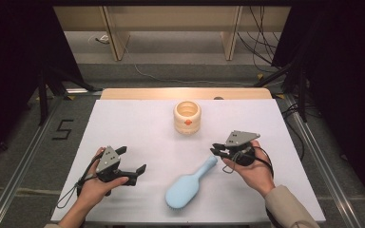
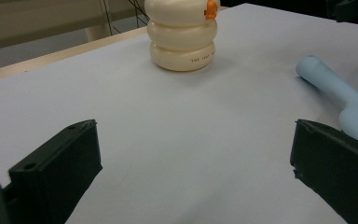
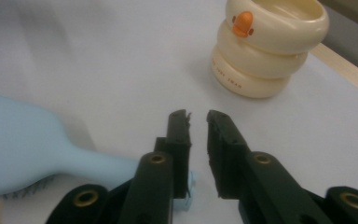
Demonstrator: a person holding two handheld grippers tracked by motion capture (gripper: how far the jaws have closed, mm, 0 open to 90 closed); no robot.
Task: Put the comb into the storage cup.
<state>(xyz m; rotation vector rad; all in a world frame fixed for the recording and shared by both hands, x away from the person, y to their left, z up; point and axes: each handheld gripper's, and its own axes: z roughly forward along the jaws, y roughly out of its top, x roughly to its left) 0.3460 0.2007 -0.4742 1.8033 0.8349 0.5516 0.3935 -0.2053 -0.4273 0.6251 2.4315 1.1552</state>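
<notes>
A light blue hairbrush lies bristles down near the table's front edge, its handle pointing up and right. My right gripper hovers just above and right of the handle's tip; in the right gripper view its jaws stand almost together with only a thin gap and nothing between them, and the hairbrush lies below and to the left. My left gripper rests at the front left, wide open and empty, facing the hairbrush. A cream ringed pot with an orange knob stands mid-table.
The white table has a wooden strip along its far edge. The cream pot is upright with its top open. Beyond the table are floor rails, cables and black stands.
</notes>
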